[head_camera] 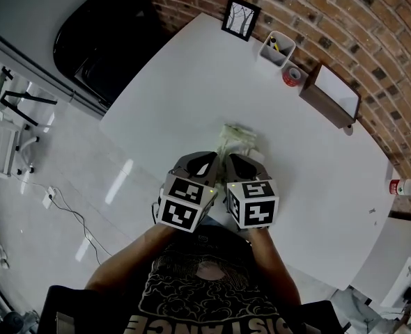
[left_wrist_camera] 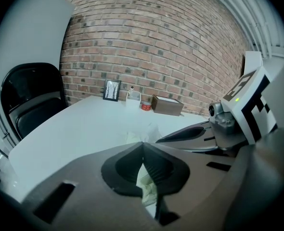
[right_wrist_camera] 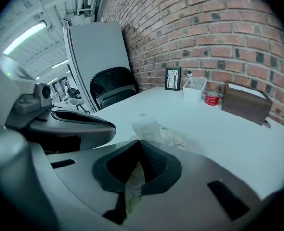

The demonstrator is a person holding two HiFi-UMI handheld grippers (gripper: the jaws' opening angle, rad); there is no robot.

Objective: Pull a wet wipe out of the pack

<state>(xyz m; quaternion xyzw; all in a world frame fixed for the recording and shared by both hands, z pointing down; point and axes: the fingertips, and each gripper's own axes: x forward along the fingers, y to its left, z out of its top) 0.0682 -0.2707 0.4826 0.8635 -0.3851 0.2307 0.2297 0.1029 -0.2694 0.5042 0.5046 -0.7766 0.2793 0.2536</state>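
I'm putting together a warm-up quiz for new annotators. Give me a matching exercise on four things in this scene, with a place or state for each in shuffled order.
Things:
1. wet wipe
2. pack
3. picture frame
4. black chair

Places or states:
A. off the table, beside its far left edge
B. pinched in the shut right gripper
C. at the table's far corner, by the brick wall
D. pinched in the shut left gripper

Pairs: 1-D, 2-B, 3-C, 4-A
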